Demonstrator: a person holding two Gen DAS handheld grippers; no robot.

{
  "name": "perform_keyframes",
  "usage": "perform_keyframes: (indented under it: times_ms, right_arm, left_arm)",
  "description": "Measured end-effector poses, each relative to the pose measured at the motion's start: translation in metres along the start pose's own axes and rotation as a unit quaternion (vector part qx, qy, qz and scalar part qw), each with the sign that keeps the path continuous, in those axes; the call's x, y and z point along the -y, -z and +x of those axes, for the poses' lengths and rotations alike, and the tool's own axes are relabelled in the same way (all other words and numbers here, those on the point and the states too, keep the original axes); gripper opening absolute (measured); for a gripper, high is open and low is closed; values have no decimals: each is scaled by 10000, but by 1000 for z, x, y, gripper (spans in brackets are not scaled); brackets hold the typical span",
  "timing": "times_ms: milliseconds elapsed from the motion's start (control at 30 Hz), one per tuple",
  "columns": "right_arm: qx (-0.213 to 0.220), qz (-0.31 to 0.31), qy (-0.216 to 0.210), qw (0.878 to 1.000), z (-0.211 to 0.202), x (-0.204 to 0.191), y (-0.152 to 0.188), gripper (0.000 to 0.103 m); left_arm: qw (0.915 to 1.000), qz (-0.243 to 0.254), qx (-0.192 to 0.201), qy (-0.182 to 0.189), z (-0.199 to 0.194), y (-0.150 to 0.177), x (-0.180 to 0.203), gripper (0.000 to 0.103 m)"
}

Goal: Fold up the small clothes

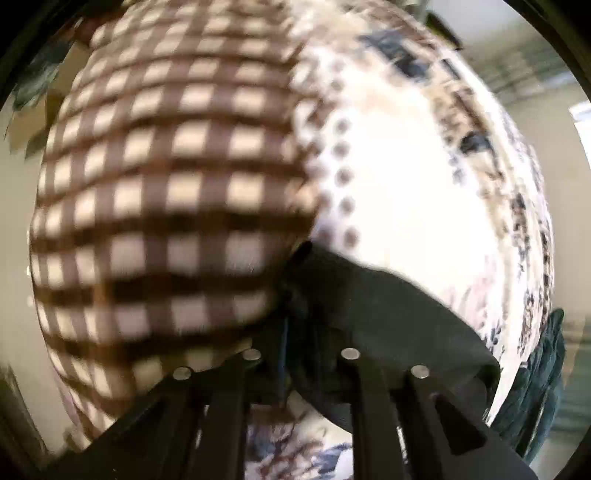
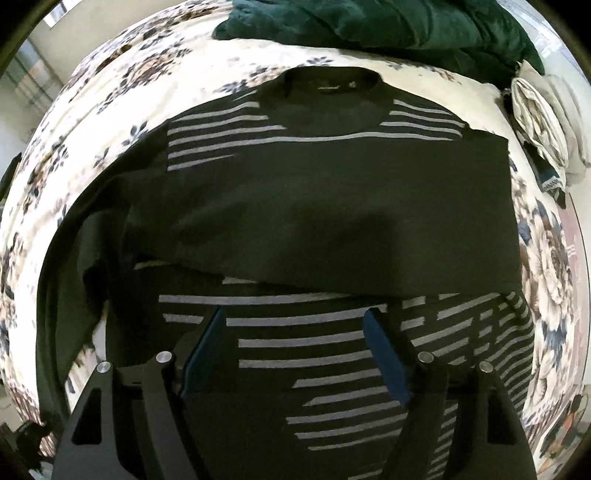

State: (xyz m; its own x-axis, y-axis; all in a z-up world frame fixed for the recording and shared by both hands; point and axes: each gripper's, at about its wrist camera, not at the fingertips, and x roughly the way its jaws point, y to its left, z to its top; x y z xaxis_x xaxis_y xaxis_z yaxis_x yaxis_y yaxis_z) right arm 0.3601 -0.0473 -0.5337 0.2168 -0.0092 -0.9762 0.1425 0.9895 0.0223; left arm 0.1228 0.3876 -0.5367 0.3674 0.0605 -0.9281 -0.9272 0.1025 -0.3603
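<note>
A black sweater with grey stripes (image 2: 295, 206) lies flat on a floral bedspread (image 2: 110, 85), collar away from me, with its right sleeve folded across the chest. My right gripper (image 2: 295, 325) is open just above the sweater's lower body, blue pads (image 2: 384, 350) apart and empty. In the left wrist view, my left gripper (image 1: 291, 258) is shut on a piece of the black sweater cloth (image 1: 388, 314), which drapes over its right finger. The view is blurred.
A brown-and-cream checked blanket (image 1: 166, 192) fills the left of the left wrist view. A dark green blanket (image 2: 388, 26) is bunched at the bed's far side. Folded pale clothes (image 2: 543, 122) lie at the right.
</note>
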Motion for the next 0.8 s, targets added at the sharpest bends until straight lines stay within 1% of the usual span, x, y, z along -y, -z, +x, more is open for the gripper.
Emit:
perform_keyframes:
  times_ms: [100,133,167,233,300,333,367,433,467,500,533,567,600,633,667,700,733,800]
  right_arm:
    - [22,-54,-32,10000,1,-5,1,78]
    - [11,-56,-48,10000,2,-6,1,78]
    - [5,-36,-60,10000,3,-6,1,78]
    - [-6,-13,-79,10000,3,-6,1,78]
    - [2,1,-82,10000,4,-5,0,78]
    - [1,-5,-75,10000,5,-5,0,78]
    - [-8,-6,-70,10000,6,-4,-1,78]
    - [-28,37,-80,10000,7,-1,-2,78]
    - [-26,63,-96,9999,7,2,-2,78]
    - [-23,69,-106,9999,7,3,-2,78]
    - [-17,70,-113,9999,7,4,-2,78]
    - [-11,68,-112,9999,7,6,-2,78]
    - [-19,73,-112,9999,8,7,-2,78]
    - [-37,85,-113,9999,10,9,-1,78]
    - [-61,112,-117,9998,12,10,-1,78]
    - [-85,148,-102,9998,15,12,-1,78]
    - [-93,185,-62,9998,16,14,0,78]
    - [-84,284,186,9994,18,20,-2,78]
  left_arm:
    - [9975,571,403,107,-21,-12,15,8]
    - [9963,679,504,155,-26,-17,21,8]
    - [9945,798,631,244,-31,-28,26,8]
    - [9925,926,722,354,-29,-48,35,8]
    - [9925,930,594,534,-14,-68,38,9]
    - [9931,847,502,632,-3,-79,39,12]
    - [9935,771,426,725,6,-88,35,12]
    - [9951,499,200,827,18,-102,23,13]
    - [9947,264,123,986,18,-103,14,13]
    - [9938,132,116,1101,13,-102,5,18]
    - [9930,-22,106,1180,10,-98,-5,33]
    - [9917,-142,66,1279,7,-92,-12,43]
    - [9886,-373,-9,1457,7,-83,-21,62]
    - [9856,-575,-66,1588,9,-74,-25,68]
    - [9804,-839,-185,1773,15,-65,-30,68]
    - [9764,-998,-314,1888,23,-57,-29,68]
    - [9754,-1035,-362,1912,28,-53,-25,68]
    - [9793,-934,-293,1771,40,-46,-6,68]
